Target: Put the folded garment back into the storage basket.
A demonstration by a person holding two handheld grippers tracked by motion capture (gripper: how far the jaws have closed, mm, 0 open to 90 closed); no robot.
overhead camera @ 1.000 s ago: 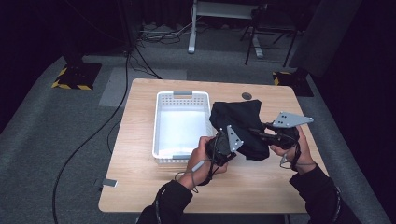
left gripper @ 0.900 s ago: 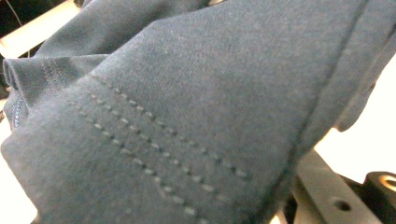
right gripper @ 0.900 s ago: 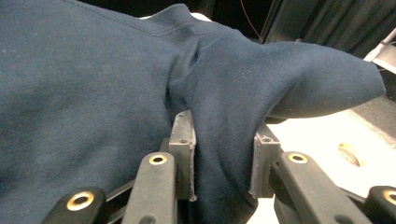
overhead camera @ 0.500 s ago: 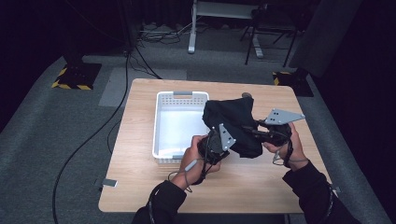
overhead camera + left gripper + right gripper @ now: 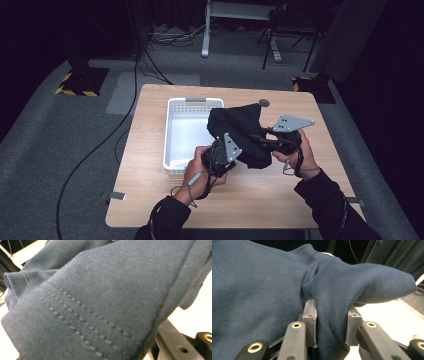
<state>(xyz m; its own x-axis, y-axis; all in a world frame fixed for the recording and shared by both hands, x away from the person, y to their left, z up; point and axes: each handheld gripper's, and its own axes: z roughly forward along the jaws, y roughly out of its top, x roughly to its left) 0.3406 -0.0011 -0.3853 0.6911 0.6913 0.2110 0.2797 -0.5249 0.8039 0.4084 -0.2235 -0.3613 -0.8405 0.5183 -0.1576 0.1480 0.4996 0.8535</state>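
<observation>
A dark navy garment hangs bunched above the wooden table, and its left part overlaps the right rim of a white plastic basket. My left gripper holds the garment's lower left edge, and my right gripper holds its right side. In the right gripper view a thick fold of the garment is pinched between the two pads of my right gripper. In the left gripper view the stitched hem of the garment covers the jaws, and one black link pokes out below it.
The basket holds nothing that I can see. A small round dark disc lies at the table's far edge. A black cable runs over the grey floor at the left. Desk and chair legs stand beyond the table.
Both hands have carried the garment to the left. It hung beside the basket before and now overlaps the basket's right rim.
</observation>
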